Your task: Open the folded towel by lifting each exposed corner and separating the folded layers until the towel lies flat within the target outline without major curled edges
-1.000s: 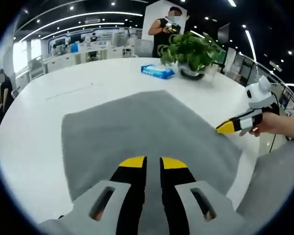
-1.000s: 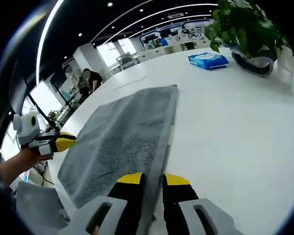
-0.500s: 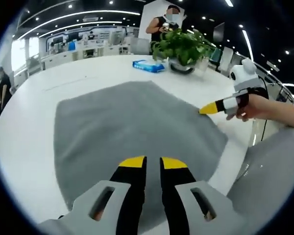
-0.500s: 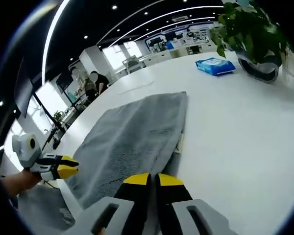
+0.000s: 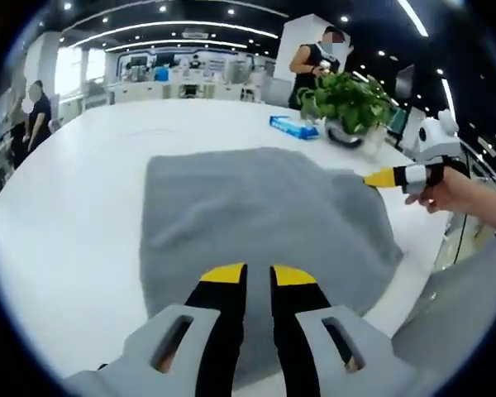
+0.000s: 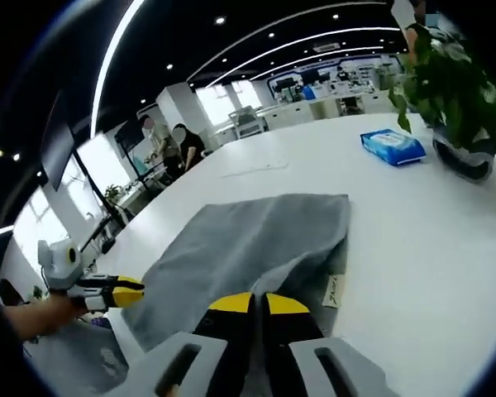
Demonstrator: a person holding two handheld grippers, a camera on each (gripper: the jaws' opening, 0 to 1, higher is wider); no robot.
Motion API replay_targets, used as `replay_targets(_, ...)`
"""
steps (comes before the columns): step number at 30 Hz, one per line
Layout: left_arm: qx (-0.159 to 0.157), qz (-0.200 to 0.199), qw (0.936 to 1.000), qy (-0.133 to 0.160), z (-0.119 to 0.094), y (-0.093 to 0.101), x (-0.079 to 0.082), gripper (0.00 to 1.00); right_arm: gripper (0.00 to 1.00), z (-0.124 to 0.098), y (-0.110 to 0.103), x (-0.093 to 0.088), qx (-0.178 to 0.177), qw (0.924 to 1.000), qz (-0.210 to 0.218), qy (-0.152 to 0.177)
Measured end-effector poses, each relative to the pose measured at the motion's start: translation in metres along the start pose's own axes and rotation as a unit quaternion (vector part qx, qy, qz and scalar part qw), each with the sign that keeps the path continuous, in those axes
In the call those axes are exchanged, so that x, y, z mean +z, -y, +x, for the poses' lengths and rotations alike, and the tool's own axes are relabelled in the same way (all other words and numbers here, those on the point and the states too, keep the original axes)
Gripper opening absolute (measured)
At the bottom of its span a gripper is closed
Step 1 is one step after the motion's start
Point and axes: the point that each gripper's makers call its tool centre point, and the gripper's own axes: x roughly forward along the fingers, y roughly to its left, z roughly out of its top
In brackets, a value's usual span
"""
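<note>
**Grey towel on the white table, a gripper on each side**

Left gripper view: The left gripper (image 5: pixel 259 275) rises from the bottom, its yellow-tipped jaws close together with a thin strip of towel showing in the gap; whether they pinch the cloth cannot be told. The towel (image 5: pixel 256 215), grey and rumpled, lies spread on the white table (image 5: pixel 66 207) and reaches from the jaws toward the far side. At its right edge the right gripper (image 5: pixel 384 177) comes in, held by a hand (image 5: pixel 455 190), its yellow tip touching the cloth. Farther off on the table sits a pot (image 5: pixel 347 136) with a leafy green plant (image 5: pixel 347 95) in it, and just left of it a blue packet (image 5: pixel 293 126). A person (image 5: pixel 318 58) stands behind the plant; another person (image 5: pixel 35 112) stands at the far left.

Right gripper view: The right gripper (image 6: pixel 256 303) has its jaws pressed together over the towel's near edge (image 6: pixel 298 273), which is lifted and folded there; a firm grip cannot be confirmed. A small label (image 6: pixel 332 291) hangs at that edge. The left gripper (image 6: pixel 124 289) enters from the left at the towel's other side. The blue packet (image 6: pixel 394 146) and the potted plant (image 6: pixel 455 91) stand on the far right of the table.
</note>
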Motion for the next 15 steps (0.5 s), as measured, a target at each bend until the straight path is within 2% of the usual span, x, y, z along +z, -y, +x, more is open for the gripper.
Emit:
replay_targets(5, 0.009, 0.005, 0.9999, 0.004, -0.001, -0.002, 0.002, 0.1, 0.01, 0.011, -0.024, 0.016, 0.01, 0.9981, -0.059, -0.017)
replay_targets(8, 0.03, 0.024, 0.9992, -0.009, -0.004, -0.008, -0.002, 0.11, 0.01, 0.02, -0.034, 0.018, 0.012, 0.9933, -0.108, -0.041)
replay_targets(11, 0.044, 0.035, 0.9984, -0.011, -0.005, -0.014, -0.001, 0.11, 0.01, 0.028, -0.047, 0.022, 0.019, 0.9917, -0.119, -0.046)
replay_targets(15, 0.049, 0.017, 0.9986, 0.003, -0.009, -0.02, 0.004, 0.11, 0.01, 0.039, -0.062, 0.025, 0.031, 0.989, -0.134, -0.054)
